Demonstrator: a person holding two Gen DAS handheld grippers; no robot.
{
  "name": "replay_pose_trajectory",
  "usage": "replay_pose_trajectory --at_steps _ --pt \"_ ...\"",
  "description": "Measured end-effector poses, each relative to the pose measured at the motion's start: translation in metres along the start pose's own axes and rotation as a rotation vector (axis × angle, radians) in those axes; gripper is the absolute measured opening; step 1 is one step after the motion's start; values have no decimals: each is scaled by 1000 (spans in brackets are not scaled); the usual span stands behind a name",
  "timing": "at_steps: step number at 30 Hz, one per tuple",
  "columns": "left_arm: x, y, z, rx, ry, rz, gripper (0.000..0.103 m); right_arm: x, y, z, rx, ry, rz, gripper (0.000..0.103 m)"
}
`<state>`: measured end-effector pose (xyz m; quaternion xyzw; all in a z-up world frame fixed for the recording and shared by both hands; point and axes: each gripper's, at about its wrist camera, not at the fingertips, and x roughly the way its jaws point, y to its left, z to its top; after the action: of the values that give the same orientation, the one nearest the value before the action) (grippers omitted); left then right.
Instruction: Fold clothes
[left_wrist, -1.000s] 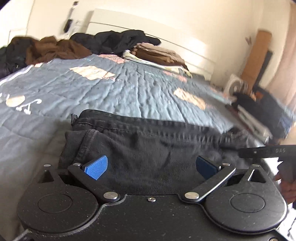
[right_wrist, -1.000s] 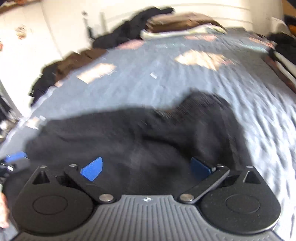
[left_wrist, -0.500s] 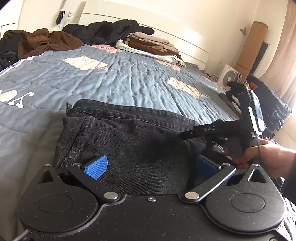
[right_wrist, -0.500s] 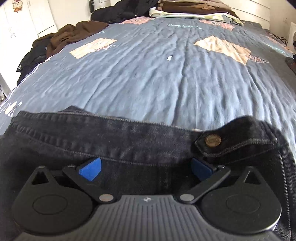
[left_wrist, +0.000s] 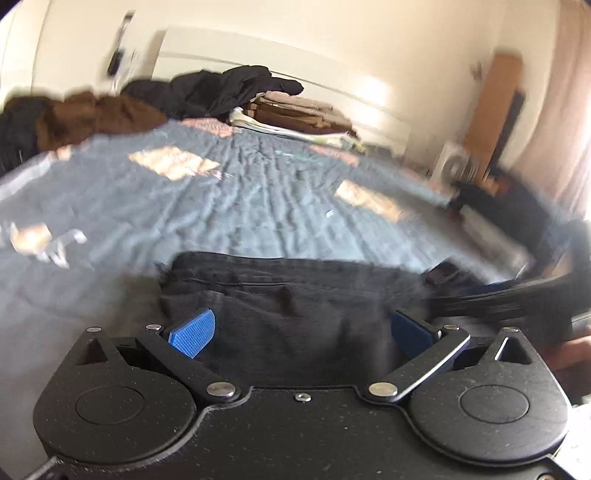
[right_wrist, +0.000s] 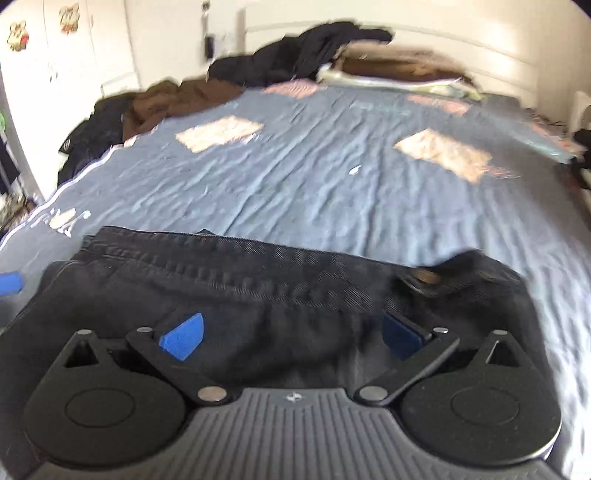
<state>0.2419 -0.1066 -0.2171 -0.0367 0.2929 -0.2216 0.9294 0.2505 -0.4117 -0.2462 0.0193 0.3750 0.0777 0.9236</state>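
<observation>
Black jeans (left_wrist: 295, 291) lie folded on the blue-grey quilt at the near edge of the bed, waistband away from me; in the right wrist view (right_wrist: 280, 291) the metal button (right_wrist: 424, 276) shows at the right end. My left gripper (left_wrist: 301, 332) is open, its blue pads wide apart just over the jeans' near part. My right gripper (right_wrist: 291, 334) is open too, low over the jeans and empty. The right gripper's body also shows blurred at the right of the left wrist view (left_wrist: 517, 291).
The quilt (right_wrist: 332, 184) stretches ahead to the white headboard. Loose brown and black clothes (left_wrist: 103, 114) are heaped at the far left, a folded stack (left_wrist: 295, 116) at the far middle. A fan (left_wrist: 456, 168) and dark things stand off the bed's right side.
Both grippers have drawn back and lifted slightly from the jeans; both views are blurred by motion. The right gripper has dropped lower at the right of the left view. The jeans stay put.
</observation>
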Motion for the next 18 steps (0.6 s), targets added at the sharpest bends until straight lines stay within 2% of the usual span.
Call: replay_pose_trajectory --at_steps 2,4,7,11,14,16,18 --pt "6 -1 -1 16 11 29 103 -26 -10 -17 25 -7 8 103" --pt "10 -1 1 17 7 48 103 -51 -23 -35 64 -26 -24 103" --pt "19 -1 10 85 23 91 103 -79 -44 -57 140 -48 -47 103" --pt "34 28 30 37 82 44 103 -95 -66 -69 198 -85 -10 103" --pt "58 59 37 -116 177 39 103 -100 -78 -68 232 -132 24 103" --pt "73 63 37 -116 226 74 103 -99 -84 -66 253 -148 52 103" --pt "87 59 37 -100 263 62 103 -100 -87 -67 259 -153 72 103"
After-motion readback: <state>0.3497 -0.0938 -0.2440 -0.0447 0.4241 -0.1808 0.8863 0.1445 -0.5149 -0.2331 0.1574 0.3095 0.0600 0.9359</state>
